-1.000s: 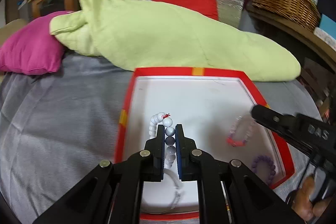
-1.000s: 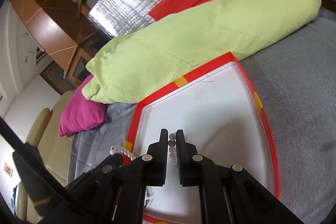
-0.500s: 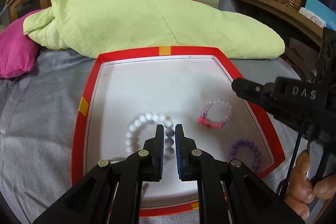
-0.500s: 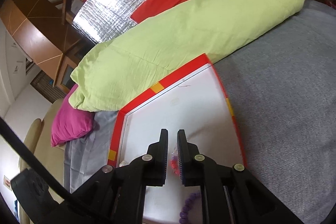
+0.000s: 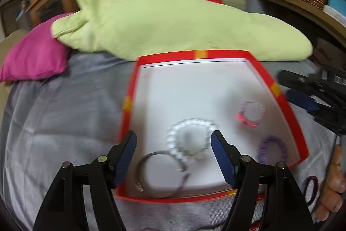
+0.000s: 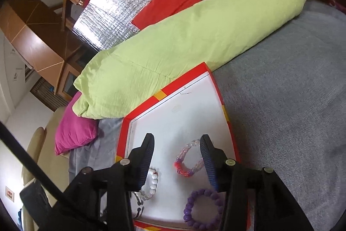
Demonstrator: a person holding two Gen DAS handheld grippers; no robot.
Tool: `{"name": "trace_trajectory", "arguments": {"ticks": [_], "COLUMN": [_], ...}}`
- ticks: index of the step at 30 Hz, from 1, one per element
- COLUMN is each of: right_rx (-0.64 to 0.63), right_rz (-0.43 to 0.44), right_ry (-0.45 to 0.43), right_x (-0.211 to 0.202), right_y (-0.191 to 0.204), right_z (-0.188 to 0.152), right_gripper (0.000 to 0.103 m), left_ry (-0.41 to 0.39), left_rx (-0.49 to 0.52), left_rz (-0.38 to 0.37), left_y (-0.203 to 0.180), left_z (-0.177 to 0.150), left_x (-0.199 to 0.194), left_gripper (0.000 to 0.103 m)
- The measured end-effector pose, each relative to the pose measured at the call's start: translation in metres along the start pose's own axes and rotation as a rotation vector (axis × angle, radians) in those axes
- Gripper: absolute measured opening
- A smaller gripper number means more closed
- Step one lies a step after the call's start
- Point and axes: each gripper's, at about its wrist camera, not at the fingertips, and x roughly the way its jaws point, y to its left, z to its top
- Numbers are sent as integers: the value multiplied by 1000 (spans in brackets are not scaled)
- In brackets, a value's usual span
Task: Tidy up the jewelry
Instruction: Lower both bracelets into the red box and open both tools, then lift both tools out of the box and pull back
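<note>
Change: a second ago both pairs of jaws were pinched shut, the left on the white bead bracelet (image 5: 190, 138), the right on the pink-and-clear bracelet (image 6: 188, 162); both have just been opening, and each bracelet now lies free on the tray.
Landmark: the red-rimmed white tray (image 5: 194, 55), flat on the grey bedspread (image 5: 64, 114).
Left gripper (image 5: 174, 144): jaws spread wide, nothing pressed between them; the white bead bracelet lies between the two pads on the tray's near half, untouched as far as the blur allows.
Right gripper (image 6: 177, 155): jaws parted, gripping nothing; the pink-and-clear bracelet lies on the tray floor between them, close to the right pad, possibly just clear of it.
Thin wire bangle (image 5: 160, 174): at the tray's near left corner, overlapping the white bead bracelet's edge.
Purple bead bracelet (image 6: 203, 208): at the tray's near right corner, just nearer than the pink-and-clear one.
Dark ring (image 5: 311, 186): off the tray, on the bedspread beyond its near right corner, beside the person's fingers (image 5: 333, 185).
Green pillow (image 5: 173, 23): along the tray's far edge, touching it.
Magenta cushion (image 5: 34, 55): beyond the tray's far left corner, against the pillow's end.
</note>
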Motion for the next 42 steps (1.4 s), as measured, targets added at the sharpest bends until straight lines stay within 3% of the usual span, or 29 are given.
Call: {"name": "trace_trajectory", "arguments": {"ticks": [9, 25, 42], "right_rx": [-36, -223, -282], "right_rz": [-38, -56, -41], "right_ry": [10, 53, 87], "right_x": [-14, -28, -25], "right_y": [6, 49, 73], "right_z": [-8, -41, -60], "right_gripper": [48, 48, 48], "left_ry": [-16, -61, -64], "left_rx": [-66, -66, -82], "left_rz": [100, 105, 121], "left_y": [38, 58, 75], "left_z": [-9, -22, -28], "left_x": [-15, -49, -57], "left_gripper": [73, 73, 73]}}
